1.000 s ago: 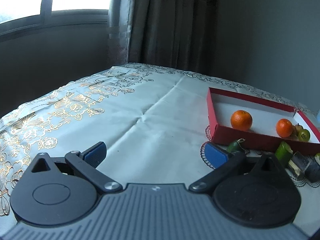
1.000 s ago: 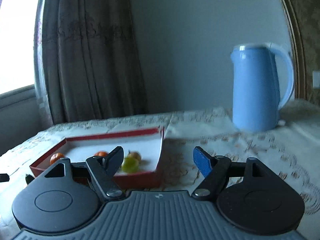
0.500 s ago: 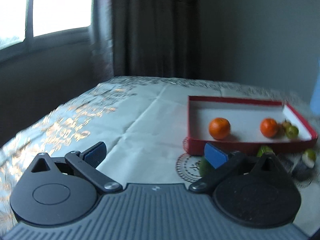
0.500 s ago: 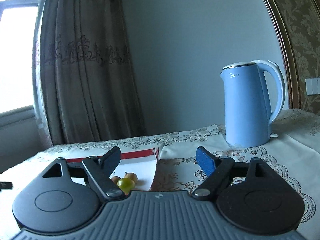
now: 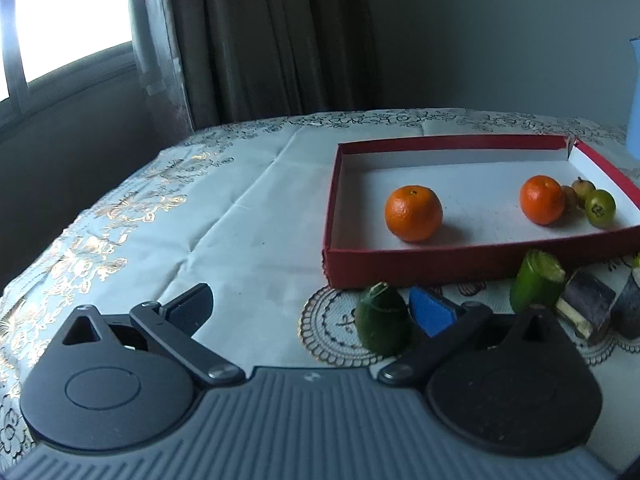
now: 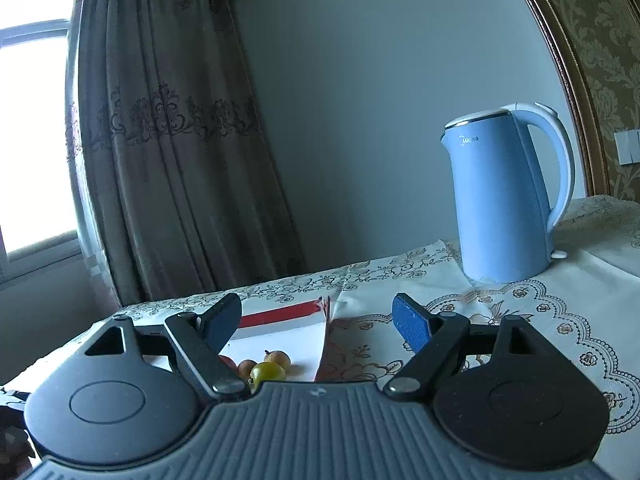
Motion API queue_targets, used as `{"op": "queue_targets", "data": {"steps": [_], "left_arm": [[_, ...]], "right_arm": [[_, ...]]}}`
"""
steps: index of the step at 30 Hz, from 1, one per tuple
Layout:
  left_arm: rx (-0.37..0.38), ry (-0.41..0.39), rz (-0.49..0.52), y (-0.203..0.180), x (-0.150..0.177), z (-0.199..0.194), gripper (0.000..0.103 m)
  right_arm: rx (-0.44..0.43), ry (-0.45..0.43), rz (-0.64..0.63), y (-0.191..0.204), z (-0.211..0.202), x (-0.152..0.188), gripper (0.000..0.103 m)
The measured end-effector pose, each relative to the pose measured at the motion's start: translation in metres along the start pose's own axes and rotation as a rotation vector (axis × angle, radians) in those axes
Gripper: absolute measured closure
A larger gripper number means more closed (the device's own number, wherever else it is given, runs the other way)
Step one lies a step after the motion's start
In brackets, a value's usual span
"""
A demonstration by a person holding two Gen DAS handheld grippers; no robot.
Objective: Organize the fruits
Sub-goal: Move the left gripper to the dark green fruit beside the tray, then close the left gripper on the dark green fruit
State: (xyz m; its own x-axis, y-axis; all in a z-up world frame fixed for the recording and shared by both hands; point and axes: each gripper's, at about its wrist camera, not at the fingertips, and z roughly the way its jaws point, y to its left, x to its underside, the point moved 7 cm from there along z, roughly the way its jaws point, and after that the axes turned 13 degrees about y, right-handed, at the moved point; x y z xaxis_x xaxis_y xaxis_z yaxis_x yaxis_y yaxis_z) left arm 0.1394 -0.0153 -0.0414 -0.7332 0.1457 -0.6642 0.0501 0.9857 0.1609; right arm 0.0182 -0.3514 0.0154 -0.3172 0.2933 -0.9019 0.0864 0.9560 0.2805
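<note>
A red box (image 5: 448, 145) with a white floor holds two oranges (image 5: 413, 213) (image 5: 542, 199), a small green fruit (image 5: 599, 208) and small brown fruits (image 5: 582, 187). In front of the box lie a green pointed piece (image 5: 382, 320), a green cut piece (image 5: 536, 282) and dark purple pieces (image 5: 588, 304). My left gripper (image 5: 312, 308) is open and empty; its right pad is beside the green pointed piece. My right gripper (image 6: 318, 320) is open and empty above the box's corner (image 6: 280, 314), with the green fruit (image 6: 267, 372) below.
A blue electric kettle (image 6: 502, 196) stands at the back right on a lace mat. The table (image 5: 224, 216) has a floral cloth; its left edge drops off near the window and curtain (image 5: 256, 36).
The left gripper has swung right and closer to the box and the pieces in front of it. The right gripper has risen and tilted up, so the kettle and wall fill more of its view.
</note>
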Motion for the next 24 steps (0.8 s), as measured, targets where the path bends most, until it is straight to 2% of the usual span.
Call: {"op": "queue_targets", "data": {"steps": [7,15,18,19,20,24], "left_arm": [[0.003,0.048,0.005,-0.007,-0.003,0.012,0.001],[0.034,0.063,0.002,-0.007,-0.002,0.013,0.019],[0.064,0.057,0.016,-0.01,-0.001,0.01,0.037],[0.074,0.061,0.014,-0.011,0.0,0.009,0.052],[0.084,0.065,0.012,-0.012,0.0,0.008,0.061],[0.12,0.06,0.029,-0.017,0.002,0.005,0.074]], "right_arm": [[0.005,0.003,-0.001,0.0,0.001,0.001,0.02],[0.018,0.011,-0.003,-0.001,0.004,0.002,0.02],[0.026,0.016,-0.004,-0.001,0.006,0.003,0.02],[0.026,0.017,-0.005,-0.001,0.006,0.003,0.02],[0.027,0.018,-0.006,-0.001,0.006,0.004,0.02],[0.031,0.019,-0.006,-0.002,0.007,0.005,0.02]]}}
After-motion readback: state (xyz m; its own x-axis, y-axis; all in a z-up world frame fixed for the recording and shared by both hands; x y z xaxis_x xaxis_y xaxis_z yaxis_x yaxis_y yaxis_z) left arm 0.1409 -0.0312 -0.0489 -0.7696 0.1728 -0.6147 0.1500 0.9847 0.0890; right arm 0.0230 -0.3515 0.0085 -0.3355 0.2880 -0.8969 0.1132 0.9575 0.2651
